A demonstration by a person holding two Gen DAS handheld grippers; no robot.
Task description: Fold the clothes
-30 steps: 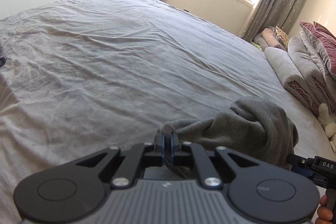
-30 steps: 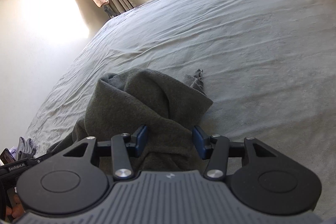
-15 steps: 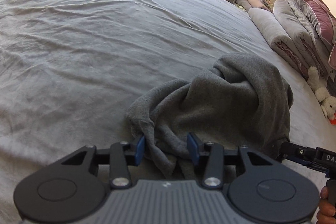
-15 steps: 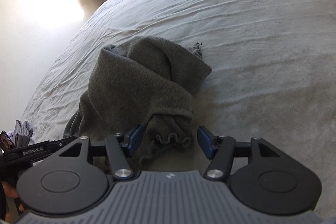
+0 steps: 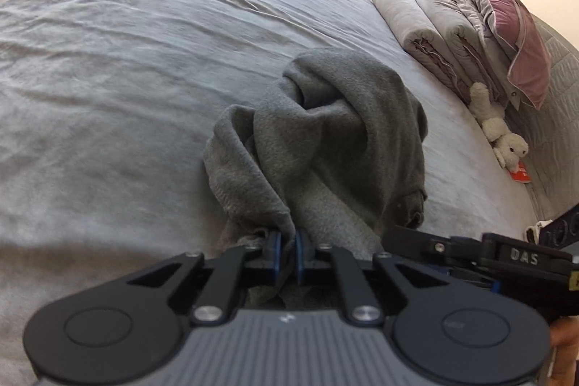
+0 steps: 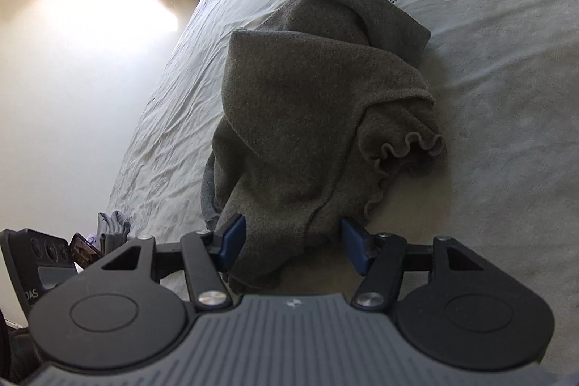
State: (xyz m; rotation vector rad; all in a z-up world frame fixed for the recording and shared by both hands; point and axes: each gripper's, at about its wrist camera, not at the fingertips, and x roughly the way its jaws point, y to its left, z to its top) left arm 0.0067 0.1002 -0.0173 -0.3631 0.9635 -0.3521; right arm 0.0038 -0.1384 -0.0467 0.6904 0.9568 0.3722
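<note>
A dark grey garment [image 5: 336,132] lies bunched in a loose heap on the grey bedsheet [image 5: 108,60], and everything else can be placed from that heap. At its near edge the left gripper [image 5: 287,250] has its blue pads pressed together on a fold of the fabric, pinching it so the cloth rises in a ridge from the jaws toward the top of the heap. On the heap's other side the right gripper [image 6: 291,241] is spread wide, one blue pad on each side of the lower hem, with cloth lying between the pads but not squeezed. A ruffled cuff [image 6: 409,151] sticks out from the heap's right side in the right wrist view and rests on the sheet. Well beyond the heap, along the bed's far edge, folded quilts [image 5: 427,24] are stacked with a mauve pillow [image 5: 514,28] leaning on them, and a white plush toy [image 5: 501,129] lies just beside that stack.
</note>
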